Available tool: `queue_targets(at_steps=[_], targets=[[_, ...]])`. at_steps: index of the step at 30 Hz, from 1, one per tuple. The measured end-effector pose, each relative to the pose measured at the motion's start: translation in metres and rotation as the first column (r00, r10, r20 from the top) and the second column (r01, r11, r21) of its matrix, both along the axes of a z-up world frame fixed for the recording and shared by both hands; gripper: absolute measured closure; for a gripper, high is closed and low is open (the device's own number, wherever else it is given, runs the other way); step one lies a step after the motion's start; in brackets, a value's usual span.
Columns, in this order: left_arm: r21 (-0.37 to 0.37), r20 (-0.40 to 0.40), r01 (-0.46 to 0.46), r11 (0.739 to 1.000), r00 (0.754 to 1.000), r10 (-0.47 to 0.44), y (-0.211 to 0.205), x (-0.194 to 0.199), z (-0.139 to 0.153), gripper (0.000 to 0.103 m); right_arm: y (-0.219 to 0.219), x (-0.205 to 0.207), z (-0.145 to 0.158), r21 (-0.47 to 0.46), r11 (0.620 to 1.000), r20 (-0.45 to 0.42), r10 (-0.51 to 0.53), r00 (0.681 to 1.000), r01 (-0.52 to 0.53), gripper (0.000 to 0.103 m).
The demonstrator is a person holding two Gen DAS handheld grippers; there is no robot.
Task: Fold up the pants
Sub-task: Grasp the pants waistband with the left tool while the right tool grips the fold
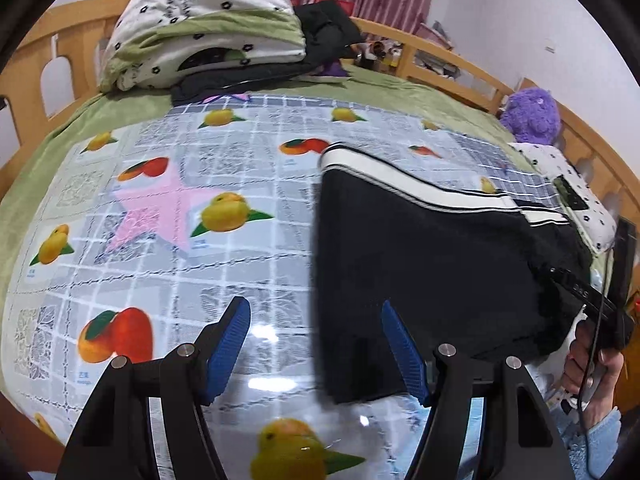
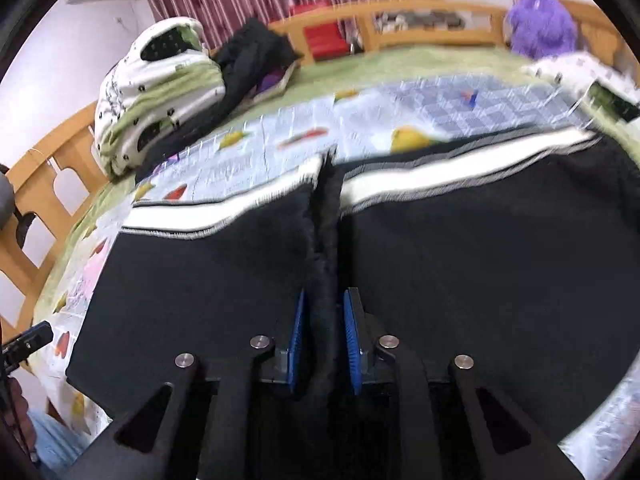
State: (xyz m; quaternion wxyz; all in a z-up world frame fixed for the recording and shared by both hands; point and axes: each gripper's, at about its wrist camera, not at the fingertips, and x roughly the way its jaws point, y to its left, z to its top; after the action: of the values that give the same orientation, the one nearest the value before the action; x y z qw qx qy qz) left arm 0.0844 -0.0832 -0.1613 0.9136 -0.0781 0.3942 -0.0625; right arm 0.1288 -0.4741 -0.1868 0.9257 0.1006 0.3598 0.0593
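Black pants [image 1: 420, 248] with a white striped band [image 2: 440, 172] lie folded on the fruit-print mat [image 1: 224, 264]. My left gripper [image 1: 316, 316] hangs open just above the mat, and the pants' near left corner reaches in between its blue pads without touching them. In the right wrist view my right gripper [image 2: 325, 312] is shut on a raised ridge of the black fabric [image 2: 324, 240], which fills the gap between the pads. A hand [image 1: 592, 368] holds that gripper at the right edge of the left wrist view.
The mat covers a green bedspread [image 1: 384, 88] inside a wooden bed rail [image 1: 460, 60]. A folded quilt [image 1: 208, 24] and dark clothes [image 1: 320, 36] are piled at the far side. A purple plush toy [image 1: 532, 112] and a white pillow [image 1: 568, 184] sit at the right.
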Motion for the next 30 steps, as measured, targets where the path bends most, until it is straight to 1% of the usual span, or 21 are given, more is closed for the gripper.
queue_targets(at_steps=[1, 3, 4, 5, 6, 7, 8, 9, 10, 11, 12, 14, 16, 18, 20, 22, 24, 26, 27, 30], targets=[[-0.002, 0.005, 0.011, 1.000, 1.000, -0.011, -0.004, -0.001, 0.000, 0.037, -0.004, -0.012, 0.005, 0.013, 1.000, 0.037, -0.001, 0.999, 0.001, 0.073], [0.011, -0.005, 0.021, 1.000, 1.000, -0.021, -0.012, 0.000, -0.008, 0.037, -0.011, -0.034, 0.010, 0.066, 0.997, 0.085, 0.022, 0.996, -0.028, 0.056], [0.021, -0.025, 0.017, 1.000, 1.000, -0.016, -0.015, 0.002, -0.016, 0.037, -0.013, -0.041, 0.009, 0.083, 0.996, 0.090, 0.025, 0.996, -0.033, 0.054], [0.027, -0.052, 0.011, 1.000, 0.999, -0.009, -0.017, 0.006, -0.023, 0.037, -0.012, -0.043, 0.003, 0.077, 0.997, 0.066, 0.024, 0.998, -0.029, 0.054], [0.020, -0.099, 0.008, 1.000, 0.995, -0.006, -0.019, 0.009, -0.037, 0.037, -0.009, -0.042, -0.008, 0.050, 0.998, 0.012, 0.024, 1.000, -0.025, 0.054], [0.005, -0.126, 0.012, 1.000, 0.992, -0.012, -0.020, 0.011, -0.046, 0.036, -0.002, -0.037, -0.025, -0.004, 1.000, -0.058, 0.030, 0.998, -0.030, 0.054], [-0.013, -0.154, 0.016, 1.000, 0.988, -0.018, -0.021, 0.014, -0.055, 0.036, 0.003, -0.036, -0.031, -0.053, 0.998, -0.057, 0.031, 0.998, -0.034, 0.054], [-0.017, -0.158, 0.015, 1.000, 0.987, -0.017, -0.021, 0.013, -0.060, 0.036, 0.010, -0.038, -0.032, -0.115, 0.993, -0.032, 0.037, 0.999, -0.040, 0.054], [-0.007, -0.142, 0.023, 1.000, 0.990, -0.024, -0.022, 0.011, -0.057, 0.036, 0.017, -0.041, -0.031, -0.170, 0.984, -0.010, 0.053, 0.999, -0.054, 0.054], [0.001, -0.137, 0.031, 1.000, 0.990, -0.031, -0.022, 0.011, -0.053, 0.036, 0.019, -0.045, -0.028, -0.189, 0.979, 0.000, 0.070, 0.998, -0.069, 0.054], [0.003, -0.126, 0.037, 0.999, 0.991, -0.036, -0.021, 0.010, -0.048, 0.036, 0.017, -0.049, -0.024, -0.181, 0.980, 0.008, 0.081, 0.997, -0.078, 0.054], [-0.002, -0.079, 0.030, 1.000, 0.996, -0.030, -0.015, 0.009, -0.034, 0.036, 0.002, -0.063, -0.014, -0.114, 0.990, 0.028, 0.083, 0.996, -0.079, 0.053], [0.003, -0.052, 0.028, 1.000, 0.998, -0.028, -0.011, 0.014, -0.022, 0.036, -0.017, -0.074, -0.004, -0.039, 0.997, 0.025, 0.062, 0.998, -0.061, 0.052], [-0.006, -0.034, 0.024, 1.000, 0.999, -0.024, -0.007, 0.023, -0.016, 0.036, -0.042, -0.087, 0.001, 0.033, 0.999, 0.004, -0.011, 1.000, 0.011, 0.051], [-0.029, -0.023, 0.036, 0.999, 0.999, -0.036, -0.005, 0.037, -0.012, 0.036, -0.059, -0.094, -0.002, 0.081, 0.995, -0.022, -0.063, 0.998, 0.065, 0.051], [-0.044, -0.037, 0.048, 0.998, 0.998, -0.050, -0.003, 0.057, -0.013, 0.036, -0.070, -0.096, -0.010, 0.104, 0.989, -0.050, -0.099, 0.994, 0.104, 0.051], [-0.067, -0.058, 0.050, 0.996, 0.997, -0.054, -0.002, 0.073, -0.019, 0.036, -0.079, -0.095, -0.021, 0.107, 0.984, -0.081, -0.131, 0.988, 0.139, 0.051], [-0.085, -0.105, 0.048, 0.995, 0.993, -0.057, 0.000, 0.093, -0.032, 0.037, -0.086, -0.090, -0.033, 0.115, 0.978, -0.118, -0.158, 0.980, 0.172, 0.053], [-0.094, -0.122, 0.045, 0.995, 0.991, -0.057, 0.001, 0.100, -0.038, 0.040, -0.089, -0.090, -0.035, 0.129, 0.977, -0.118, -0.157, 0.981, 0.172, 0.054], [-0.179, -0.167, 0.069, 0.981, 0.981, -0.099, 0.000, 0.123, -0.058, 0.042, -0.099, -0.092, -0.036, 0.205, 0.961, -0.113, -0.164, 0.980, 0.185, 0.053]])
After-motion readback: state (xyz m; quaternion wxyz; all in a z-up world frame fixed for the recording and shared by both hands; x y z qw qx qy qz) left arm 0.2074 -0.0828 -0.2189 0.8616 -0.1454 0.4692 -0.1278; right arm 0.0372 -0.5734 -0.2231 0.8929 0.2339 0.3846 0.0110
